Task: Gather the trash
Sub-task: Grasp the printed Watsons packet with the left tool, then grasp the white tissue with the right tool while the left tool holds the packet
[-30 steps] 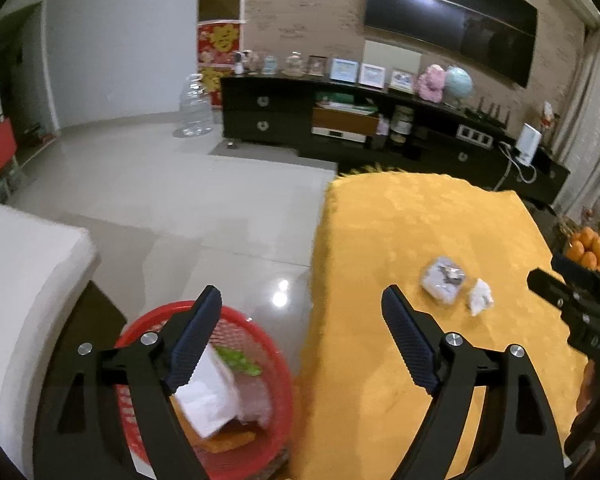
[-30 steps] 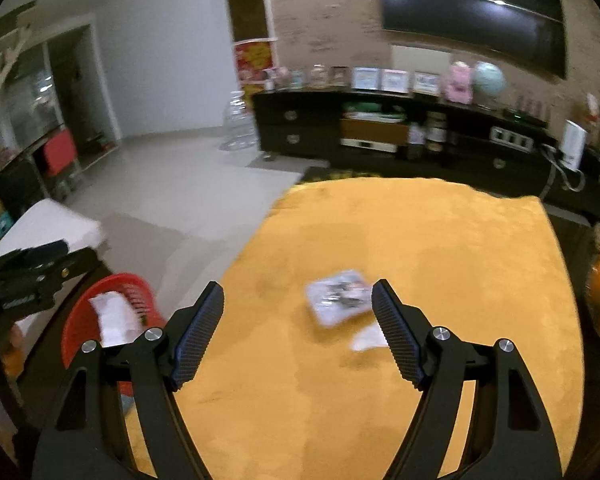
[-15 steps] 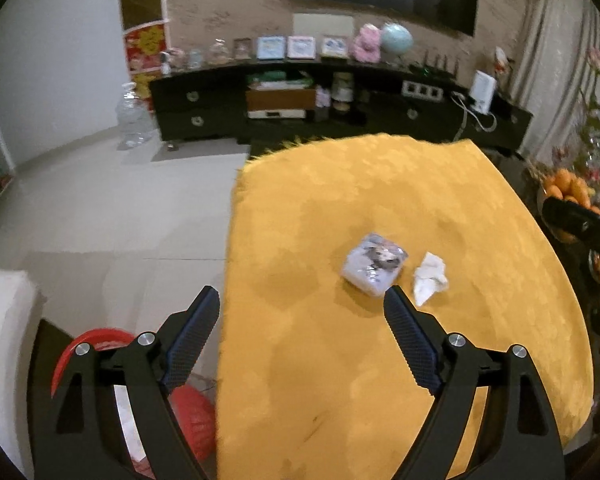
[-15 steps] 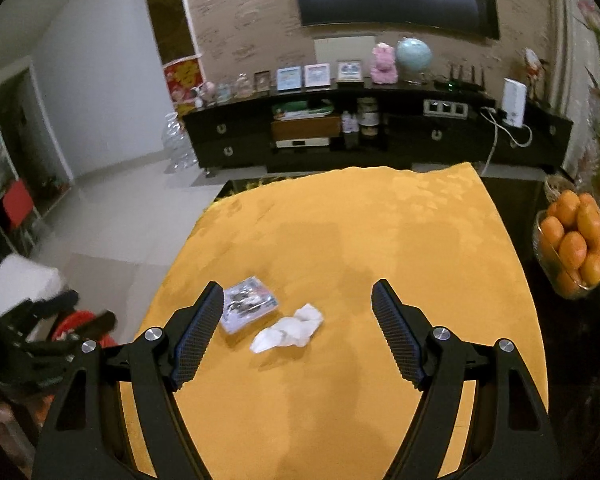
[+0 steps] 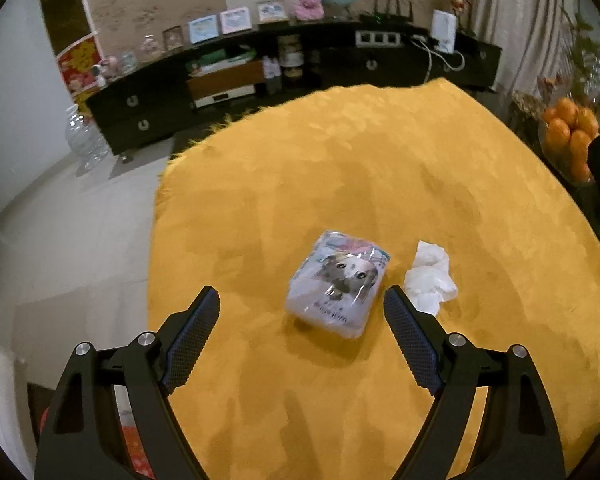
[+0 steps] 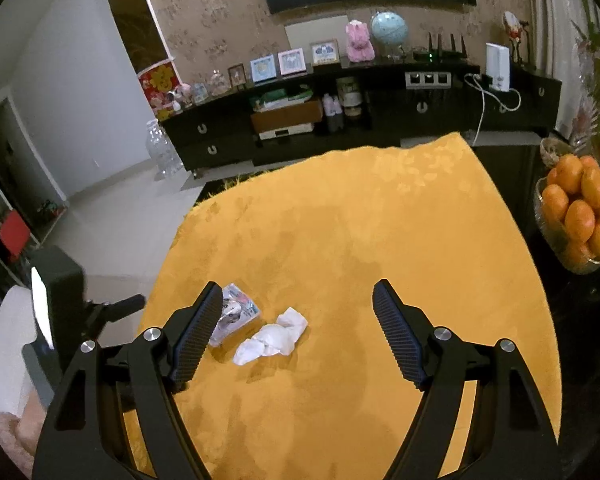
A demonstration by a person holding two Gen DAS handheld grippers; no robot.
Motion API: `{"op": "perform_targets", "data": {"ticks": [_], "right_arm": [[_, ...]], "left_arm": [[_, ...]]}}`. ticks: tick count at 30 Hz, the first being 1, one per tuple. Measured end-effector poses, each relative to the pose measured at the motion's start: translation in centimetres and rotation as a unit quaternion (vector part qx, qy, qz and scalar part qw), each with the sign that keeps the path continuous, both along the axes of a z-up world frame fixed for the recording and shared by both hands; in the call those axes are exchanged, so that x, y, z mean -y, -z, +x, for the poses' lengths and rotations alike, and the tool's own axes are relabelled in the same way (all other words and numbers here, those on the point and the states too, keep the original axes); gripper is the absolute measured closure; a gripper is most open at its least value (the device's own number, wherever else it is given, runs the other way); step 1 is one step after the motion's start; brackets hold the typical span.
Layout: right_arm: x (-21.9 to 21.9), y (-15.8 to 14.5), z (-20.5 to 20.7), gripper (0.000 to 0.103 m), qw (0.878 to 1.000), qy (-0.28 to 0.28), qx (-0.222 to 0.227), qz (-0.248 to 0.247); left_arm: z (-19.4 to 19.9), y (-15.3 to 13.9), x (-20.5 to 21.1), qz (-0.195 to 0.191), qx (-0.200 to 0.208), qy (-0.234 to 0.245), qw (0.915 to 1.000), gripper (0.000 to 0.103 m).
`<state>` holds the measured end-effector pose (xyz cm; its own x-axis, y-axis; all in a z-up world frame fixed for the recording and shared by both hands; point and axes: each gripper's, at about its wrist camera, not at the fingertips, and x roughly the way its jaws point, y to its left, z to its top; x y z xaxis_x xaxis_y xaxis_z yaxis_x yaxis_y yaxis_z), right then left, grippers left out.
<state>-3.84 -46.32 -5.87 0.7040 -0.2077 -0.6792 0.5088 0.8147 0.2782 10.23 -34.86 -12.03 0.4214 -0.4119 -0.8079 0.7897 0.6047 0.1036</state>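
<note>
On the yellow tablecloth (image 5: 380, 184) lie two pieces of trash, and the printed tissue packet (image 5: 338, 282) is the handiest landmark for placing everything else.

Left of the packet in the left wrist view, the left gripper (image 5: 302, 312) hangs with its jaws spread wide and nothing between the pads; the packet sits just ahead of them, a little right of the midline. To take it well, I would shift the gripper slightly right until the packet is centred in the gap, lower it until the pads bracket the packet's two long flanks, then close gently (the plastic wrap looks slippery and soft, so a squeeze low on the body should hold better than a pinch at the top edge).

The packet's long axis runs from near-left to far-right in this view, the dog picture facing up, its far end pointing toward the dark TV cabinet (image 5: 228, 92).

Just right of the packet, close beside it but apparently not touching, lies the crumpled white tissue (image 5: 430, 276), a loose lump stretched roughly parallel to the packet.

Over the tissue, further right again, is the right gripper (image 6: 298, 330), likewise wide open and empty, the tissue lying left of centre between its fingers. It should slide left before closing.
</note>
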Motion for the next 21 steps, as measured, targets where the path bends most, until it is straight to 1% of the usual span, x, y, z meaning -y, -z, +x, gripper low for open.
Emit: {"op": "perform_targets", "data": {"ticks": [2,7,11,12,13,14,16,18,19,21], "right_arm": [[0.3,0.5,0.4,0.028,1.0,0.0,-0.005,0.004],[0.9,2.0,1.0,0.028,1.0,-0.001,-0.021,0.015],[1.1,2.6,1.0,0.028,0.999,-0.002,-0.027,0.017],[1.2,2.9,1.0,0.028,0.999,-0.002,-0.03,0.018],[1.3,3.1,1.0,0.028,0.999,-0.002,-0.033,0.019],[1.4,3.2,1.0,0.028,0.999,-0.001,-0.034,0.02],[1.5,3.5,1.0,0.028,0.999,0.0,-0.038,0.022],[1.5,3.6,1.1,0.028,0.999,0.0,-0.038,0.022],[1.5,3.6,1.1,0.028,0.999,0.0,-0.038,0.022],[1.5,3.7,1.1,0.028,0.999,-0.001,-0.037,0.021]], "left_arm": [[0.4,0.6,0.7,0.002,-0.005,0.0,1.0,0.022],[1.6,2.2,2.2,-0.003,-0.039,-0.006,0.9992,0.022],[1.9,3.8,3.0,0.008,-0.06,-0.009,0.9981,0.022],[2.1,4.1,3.1,0.009,-0.066,-0.01,0.9977,0.024],[2.1,4.5,3.2,0.007,-0.078,-0.01,0.9969,0.031],[2.1,4.6,3.3,0.007,-0.085,-0.01,0.9963,0.035],[1.8,4.6,3.4,0.005,-0.083,-0.009,0.9965,0.042],[1.5,4.6,3.6,0.004,-0.083,0.0,0.9965,0.046],[1.3,4.5,3.5,0.004,-0.081,0.001,0.9967,0.05],[1.3,4.3,3.3,0.001,-0.083,0.0,0.9965,0.054]]}}
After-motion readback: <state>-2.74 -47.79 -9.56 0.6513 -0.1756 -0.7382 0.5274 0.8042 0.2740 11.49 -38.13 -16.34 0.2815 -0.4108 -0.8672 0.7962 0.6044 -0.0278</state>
